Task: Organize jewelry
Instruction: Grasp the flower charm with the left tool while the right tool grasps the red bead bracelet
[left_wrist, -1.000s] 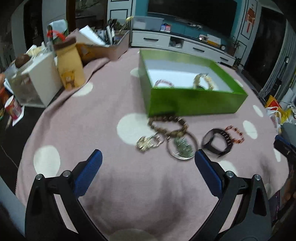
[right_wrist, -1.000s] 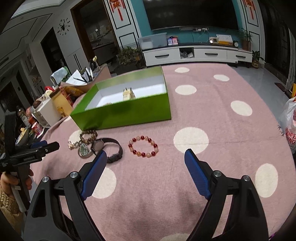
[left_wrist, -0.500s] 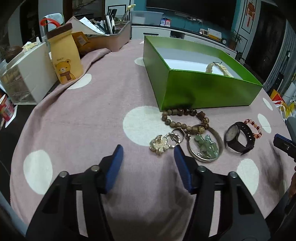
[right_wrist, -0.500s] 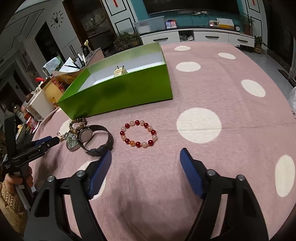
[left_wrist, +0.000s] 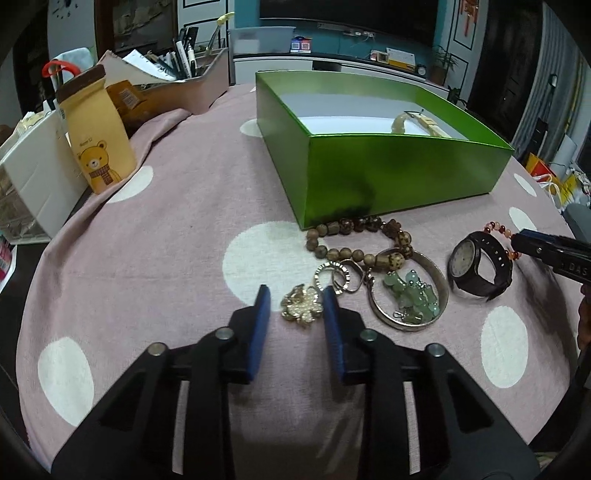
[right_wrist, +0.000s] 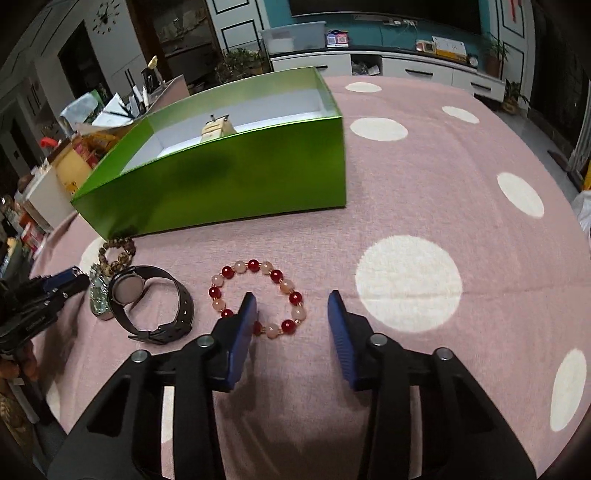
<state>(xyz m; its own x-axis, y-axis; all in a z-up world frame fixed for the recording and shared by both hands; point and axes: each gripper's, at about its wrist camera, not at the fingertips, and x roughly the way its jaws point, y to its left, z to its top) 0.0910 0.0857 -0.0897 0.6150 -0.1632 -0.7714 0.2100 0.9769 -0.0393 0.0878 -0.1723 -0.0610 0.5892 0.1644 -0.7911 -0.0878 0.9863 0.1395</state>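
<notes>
**Around the table: what we see besides the job**

We see a pink cloth w/ white dots (left_wrist: 192, 206) over the table. At its far left edge stands a yellow bear-print bag (left_wrist: 96, 136), upright, just beside a white drawer unit (left_wrist: 33, 184). Behind them, a tray of pens & papers (left_wrist: 184, 85). In the bkgd: a white TV cabinet (right_wrist: 406, 70) against a teal wall, w/ a clear storage bin (right_wrist: 293, 35) on top.

Watch (right_wrist: 147, 302) left of bead bracelet (right_wrist: 258, 297)

Home living room: beyond the right gripper (right_wrist: 291, 306), a wall-mounted television (right_wrist: 388, 11) above a low white media cabinet (right_wrist: 388, 68), wall clock (right_wrist: 104, 15), potted plants (right_wrist: 511, 94), polka-dot cloth on the counter (right_wrist: 424, 177).
</notes>
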